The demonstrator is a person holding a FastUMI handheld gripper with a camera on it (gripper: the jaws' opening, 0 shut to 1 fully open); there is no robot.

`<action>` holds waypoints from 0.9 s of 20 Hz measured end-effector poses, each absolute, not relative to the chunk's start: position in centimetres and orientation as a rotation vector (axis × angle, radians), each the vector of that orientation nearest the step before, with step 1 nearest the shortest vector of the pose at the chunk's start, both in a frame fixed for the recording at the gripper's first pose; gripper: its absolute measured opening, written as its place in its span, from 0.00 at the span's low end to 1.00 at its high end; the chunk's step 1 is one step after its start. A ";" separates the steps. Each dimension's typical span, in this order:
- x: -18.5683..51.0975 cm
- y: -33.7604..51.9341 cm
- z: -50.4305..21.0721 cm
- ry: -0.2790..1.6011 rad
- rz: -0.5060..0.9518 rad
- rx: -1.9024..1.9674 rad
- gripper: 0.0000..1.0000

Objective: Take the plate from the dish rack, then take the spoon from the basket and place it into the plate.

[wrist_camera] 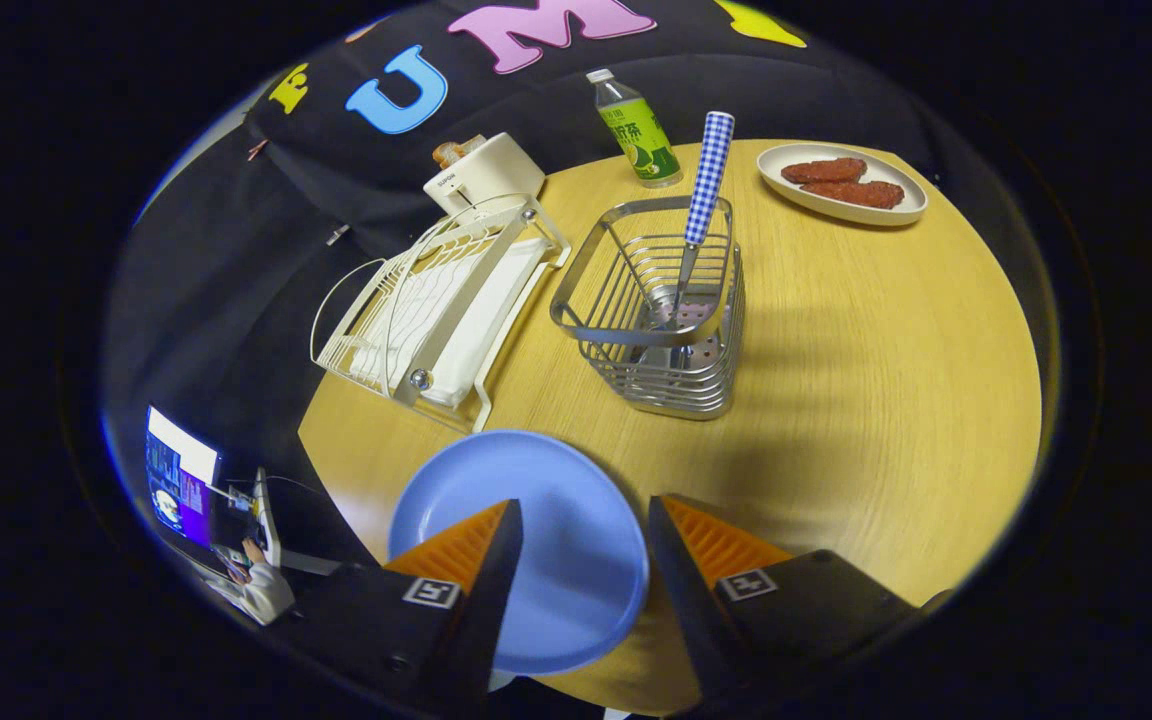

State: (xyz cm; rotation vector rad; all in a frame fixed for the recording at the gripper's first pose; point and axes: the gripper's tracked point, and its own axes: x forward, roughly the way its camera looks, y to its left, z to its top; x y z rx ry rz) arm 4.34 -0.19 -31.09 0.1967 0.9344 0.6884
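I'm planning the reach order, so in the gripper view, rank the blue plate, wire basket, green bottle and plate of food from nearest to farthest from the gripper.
Measured from the open gripper:
1. Blue plate, lying on the table between the fingers.
2. Wire basket, beyond the fingers, holding the spoon.
3. Green bottle and plate of food, at the table's far edge; too close to call.

Even overhead lighting; sharp focus. Soft shadow on table (836, 400) toward 5 o'clock of wire basket (656, 320). Strong fisheye curvature near rim.

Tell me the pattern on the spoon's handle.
Blue-and-white check, clearest in the gripper view: the spoon stands in the basket, beyond the open tool.
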 end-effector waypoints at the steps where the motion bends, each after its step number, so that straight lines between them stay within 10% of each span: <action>1: 4.4 -0.6 -30.7 0.914 0.682 0.194 0.88; 18: 19.7 -2.6 -17.3 0.388 0.419 0.202 0.98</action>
